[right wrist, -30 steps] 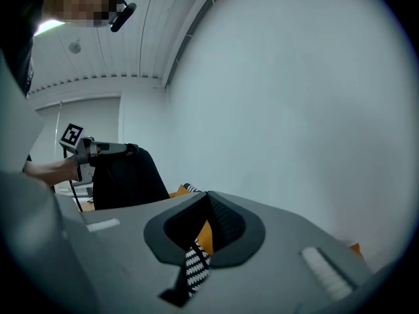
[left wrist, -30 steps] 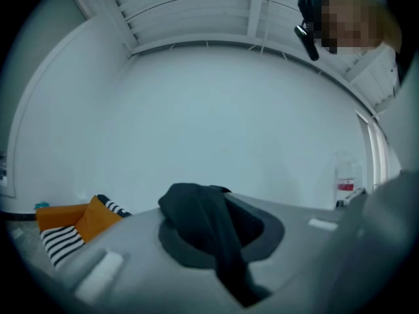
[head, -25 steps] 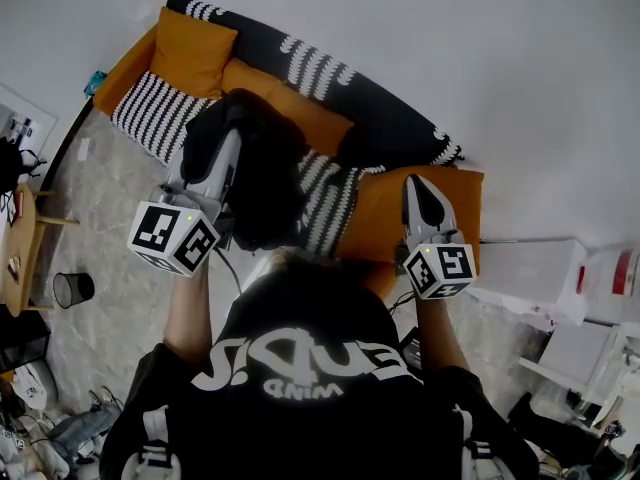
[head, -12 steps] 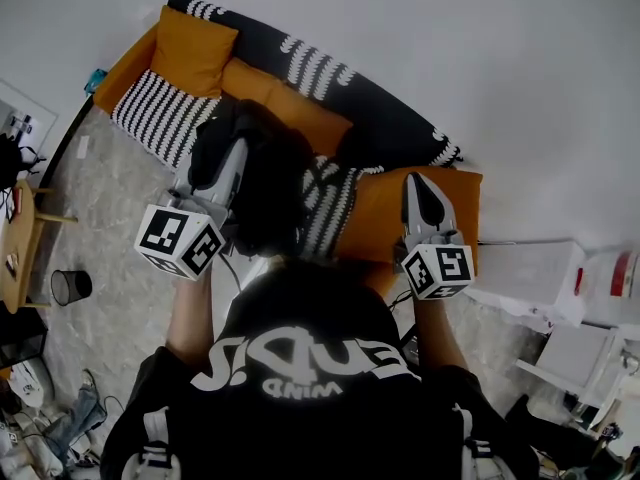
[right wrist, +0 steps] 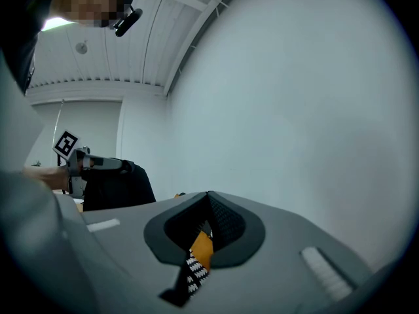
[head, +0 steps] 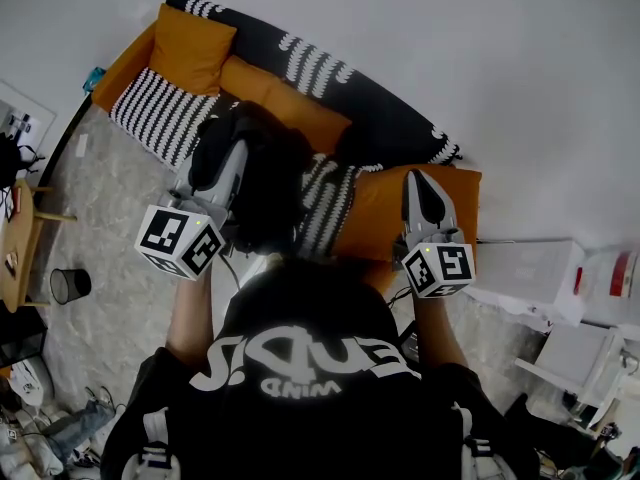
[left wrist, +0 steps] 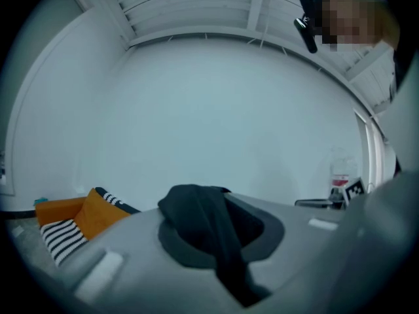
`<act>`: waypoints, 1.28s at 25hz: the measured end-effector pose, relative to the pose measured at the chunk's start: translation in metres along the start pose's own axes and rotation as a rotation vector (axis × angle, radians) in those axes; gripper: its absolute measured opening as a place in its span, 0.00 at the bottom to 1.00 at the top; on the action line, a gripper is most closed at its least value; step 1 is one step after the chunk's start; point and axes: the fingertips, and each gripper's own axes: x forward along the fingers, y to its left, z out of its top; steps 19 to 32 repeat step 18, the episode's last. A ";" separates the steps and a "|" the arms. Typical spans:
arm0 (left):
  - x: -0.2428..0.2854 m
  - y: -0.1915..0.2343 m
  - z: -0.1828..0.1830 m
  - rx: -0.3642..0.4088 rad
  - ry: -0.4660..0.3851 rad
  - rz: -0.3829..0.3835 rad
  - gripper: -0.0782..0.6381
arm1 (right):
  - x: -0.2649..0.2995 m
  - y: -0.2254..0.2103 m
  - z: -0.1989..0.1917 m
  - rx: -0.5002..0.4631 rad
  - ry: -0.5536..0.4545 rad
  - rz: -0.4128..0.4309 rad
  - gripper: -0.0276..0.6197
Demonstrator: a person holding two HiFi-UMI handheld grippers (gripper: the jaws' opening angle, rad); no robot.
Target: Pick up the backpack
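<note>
Currently in hand: the lift itself. Judging by how things lie, the backpack (head: 265, 193) is already gathered up from the sofa (head: 385, 128).
Left hand-held gripper (head: 233, 151): points level, with its 2 jaws pinching a black strap (left wrist: 204, 218) that runs up between them and folds over their tips.
Backpack: a black, slumped bundle hanging from that strap in front of the person, above the striped and orange seat cushions. Whether its bottom touches the sofa cannot be told.
Right hand-held gripper (head: 421, 180): points level, off to the right of the backpack and apart from it. Its 2 jaws are pressed together on nothing, and only sofa fabric shows through the slot behind their tips.
Progress: most of the task looks done, since the bag's weight seems to be on the 1 strap.
Next move calls for: probably a firm, unchanged pinch and a steady rise until the bag hangs clear of the cushions.
Risk: soft webbing may slide through the jaws if the bag swings.
</note>
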 end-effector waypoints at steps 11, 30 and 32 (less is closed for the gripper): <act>-0.002 0.002 -0.005 -0.012 0.020 0.002 0.16 | 0.002 0.005 0.001 -0.001 0.003 0.010 0.04; -0.004 0.007 -0.011 -0.024 0.031 0.011 0.16 | 0.004 0.008 0.002 -0.003 0.004 0.013 0.04; -0.004 0.007 -0.011 -0.024 0.031 0.011 0.16 | 0.004 0.008 0.002 -0.003 0.004 0.013 0.04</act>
